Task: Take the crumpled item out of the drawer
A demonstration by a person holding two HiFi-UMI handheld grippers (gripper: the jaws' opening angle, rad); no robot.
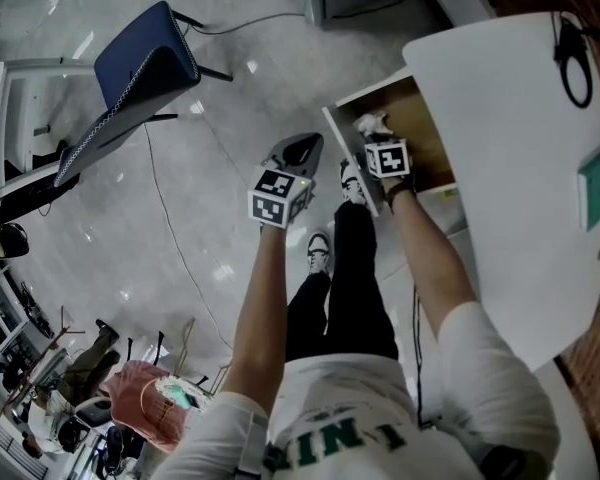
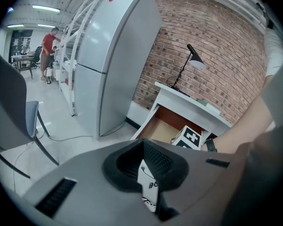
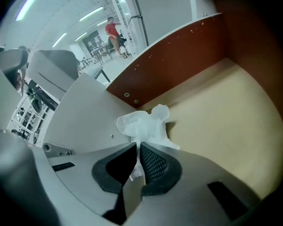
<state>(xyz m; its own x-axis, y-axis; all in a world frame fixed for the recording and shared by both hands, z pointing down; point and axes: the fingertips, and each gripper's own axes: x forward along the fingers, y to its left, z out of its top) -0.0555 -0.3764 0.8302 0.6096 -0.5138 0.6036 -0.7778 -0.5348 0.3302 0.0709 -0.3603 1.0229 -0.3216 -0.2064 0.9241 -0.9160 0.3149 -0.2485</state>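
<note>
The crumpled item (image 3: pixel 144 126), a wad of white paper or film, lies in the open wooden drawer (image 3: pixel 226 107) close to its front wall. My right gripper (image 3: pixel 137 145) is shut on its near edge, with the pads pinching the white material. In the head view the right gripper (image 1: pixel 373 134) reaches into the drawer (image 1: pixel 430 128), and the crumpled item (image 1: pixel 372 123) shows at its tip. My left gripper (image 1: pixel 305 148) hangs in front of the drawer, outside it, with jaws together and nothing held. In its own view the left gripper (image 2: pixel 144 145) points toward the drawer (image 2: pixel 162 128).
The drawer belongs to a white desk (image 1: pixel 510 168) against a brick wall, with a black lamp (image 2: pixel 193 60) on top. A grey fridge (image 2: pixel 108 55) stands to the left. A dark blue chair (image 1: pixel 140 68) and a floor cable (image 1: pixel 170 218) lie further left.
</note>
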